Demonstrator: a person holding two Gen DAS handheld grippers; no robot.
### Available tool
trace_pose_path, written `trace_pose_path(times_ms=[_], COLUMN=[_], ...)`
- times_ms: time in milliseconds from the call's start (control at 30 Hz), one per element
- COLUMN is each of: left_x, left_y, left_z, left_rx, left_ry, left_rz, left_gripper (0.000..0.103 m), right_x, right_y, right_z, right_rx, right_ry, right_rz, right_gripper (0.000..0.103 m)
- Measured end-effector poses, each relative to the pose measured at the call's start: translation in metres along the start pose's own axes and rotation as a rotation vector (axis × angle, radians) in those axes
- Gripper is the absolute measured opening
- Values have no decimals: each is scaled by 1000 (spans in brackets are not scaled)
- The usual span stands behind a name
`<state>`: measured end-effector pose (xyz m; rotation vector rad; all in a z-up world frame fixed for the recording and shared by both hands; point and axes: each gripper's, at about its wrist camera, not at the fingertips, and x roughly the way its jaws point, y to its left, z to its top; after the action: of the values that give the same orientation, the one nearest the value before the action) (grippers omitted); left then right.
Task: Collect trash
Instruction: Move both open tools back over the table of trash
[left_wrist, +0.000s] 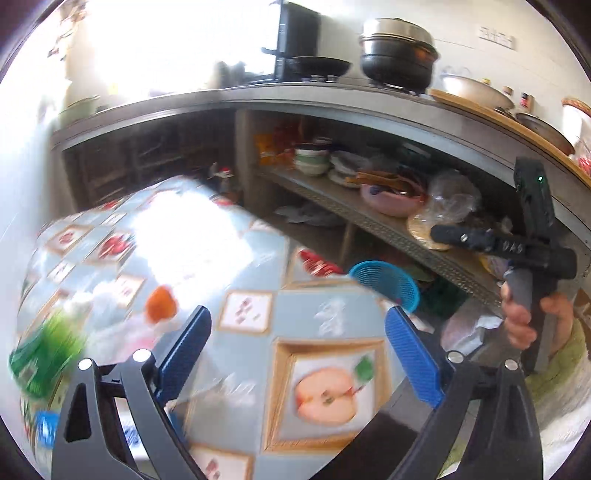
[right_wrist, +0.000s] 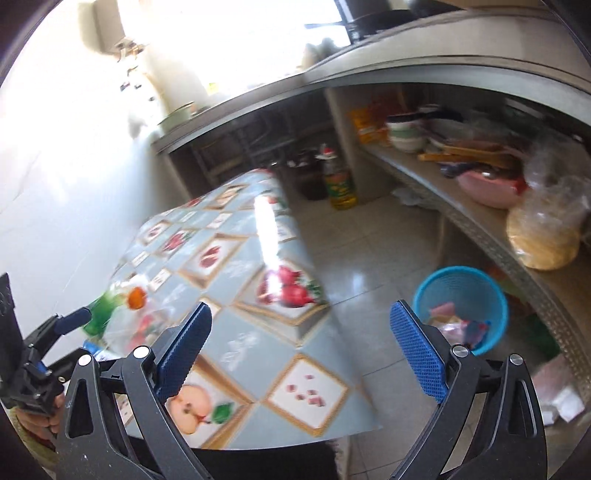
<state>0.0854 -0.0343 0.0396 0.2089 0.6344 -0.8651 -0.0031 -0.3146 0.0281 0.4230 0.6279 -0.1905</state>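
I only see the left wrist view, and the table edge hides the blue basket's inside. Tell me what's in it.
Observer: The blue basket has pink and pale crumpled wrappers at its bottom and is far from full.
Operator: Tell me whether the right claw carries anything.
Observer: The right claw is open, with nothing between its blue pads.
Operator: Report what stands past the far end of the table.
Observer: A bottle of yellow oil stands on the floor there.
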Motion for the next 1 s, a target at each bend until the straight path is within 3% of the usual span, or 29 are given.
trace_pose_path(times_ms=[167,367,633,833,1000], left_x=[-28,-43,-36,-33,-30], left_y=[34,56,85,107,120], left_z=[-34,-51,-60,-65,-74], left_rx=[-90,-93,-96,-158,-192], left_ry=[-26,-71,-90,-102,-89], left_rz=[83,144,204,203,211], left_gripper=[94,95,95,95,95], right_x=[20,53,106,156,169], right_y=[44,99,171,206,227], right_z=[4,8,18,18,9], right_rx=[-75,-101,-168,-198,-314], right_ry=[63,153,251,354,343], right_rz=[101,235,376,414,372], right_gripper=[93,93,78,71,68])
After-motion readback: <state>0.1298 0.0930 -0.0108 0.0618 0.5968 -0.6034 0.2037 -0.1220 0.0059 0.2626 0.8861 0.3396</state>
